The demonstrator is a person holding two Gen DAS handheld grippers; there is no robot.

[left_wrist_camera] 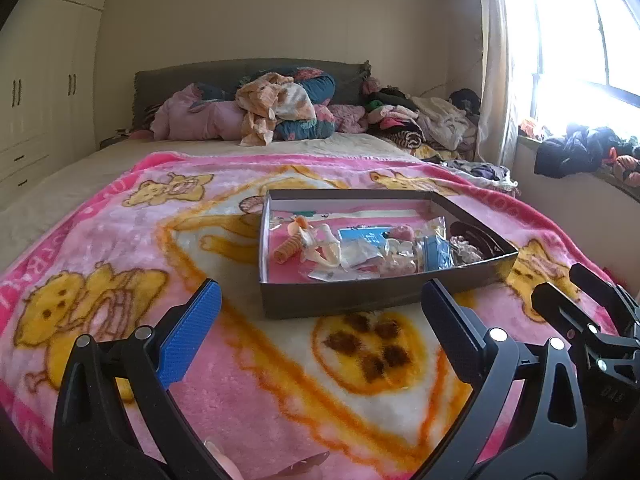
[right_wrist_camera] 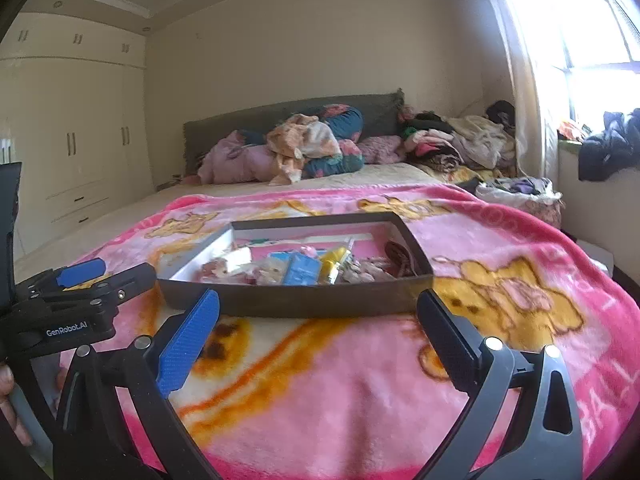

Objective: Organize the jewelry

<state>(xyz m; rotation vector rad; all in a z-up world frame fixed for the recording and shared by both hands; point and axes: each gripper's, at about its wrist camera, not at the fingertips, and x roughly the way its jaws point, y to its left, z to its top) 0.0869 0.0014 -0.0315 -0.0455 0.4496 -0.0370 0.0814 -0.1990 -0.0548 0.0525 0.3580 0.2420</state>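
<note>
Both the left gripper (left_wrist_camera: pixel 320 308) and right gripper (right_wrist_camera: pixel 318 320) are held spread and empty before the box (left_wrist_camera: pixel 340 300) of what may be packaged jewelry (left_wrist_camera: pixel 360 250).

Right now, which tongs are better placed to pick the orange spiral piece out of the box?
Left, probably. The orange spiral piece lies at the box's left end, close ahead of the open left tongs. The open right tongs face the box's middle.

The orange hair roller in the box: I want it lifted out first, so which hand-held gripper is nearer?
Left. The left hand-held gripper hovers open just before the box's near wall, roughly below the orange hair roller. The right hand-held gripper sits further right.
</note>
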